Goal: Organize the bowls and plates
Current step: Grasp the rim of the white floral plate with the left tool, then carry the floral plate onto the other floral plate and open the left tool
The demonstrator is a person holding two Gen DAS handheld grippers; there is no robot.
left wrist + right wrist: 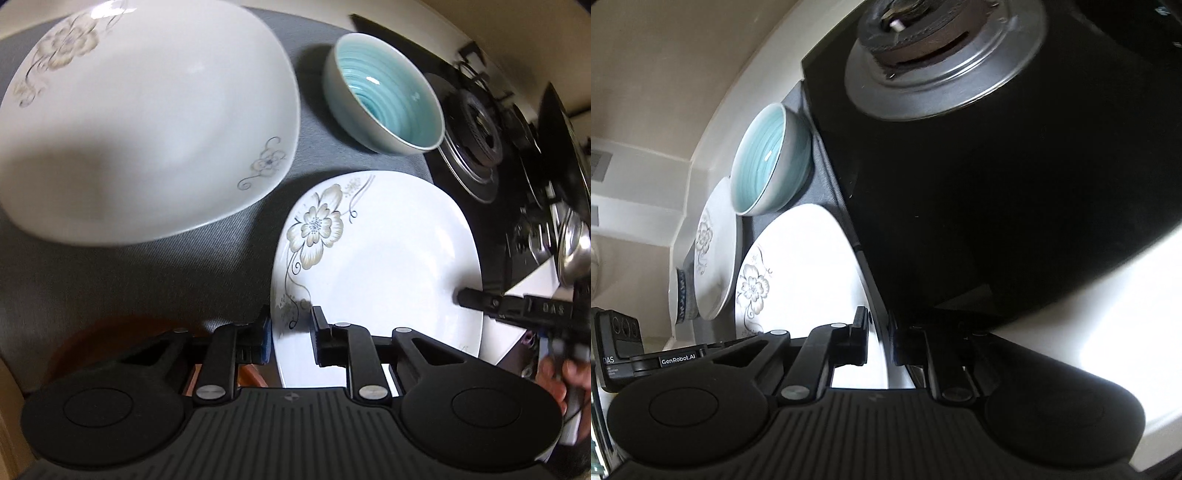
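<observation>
A white flowered plate (388, 266) lies on the grey mat (147, 280), partly over the stove edge. My left gripper (291, 332) has its jaws around the plate's near rim, one finger each side, closed on it. My right gripper (879, 339) grips the same plate (805, 266) at its opposite rim; its finger (476, 299) shows on the plate's right edge. A second, larger flowered plate (140, 122) lies at the far left. A teal bowl (388, 96) stands behind, also in the right wrist view (768, 162).
A black gas stove (517, 166) with a metal burner ring (942, 55) lies right of the mat. A blue-patterned bowl (679, 299) stands past the far plate. A brown object (96, 339) sits under my left gripper. A beige wall runs behind.
</observation>
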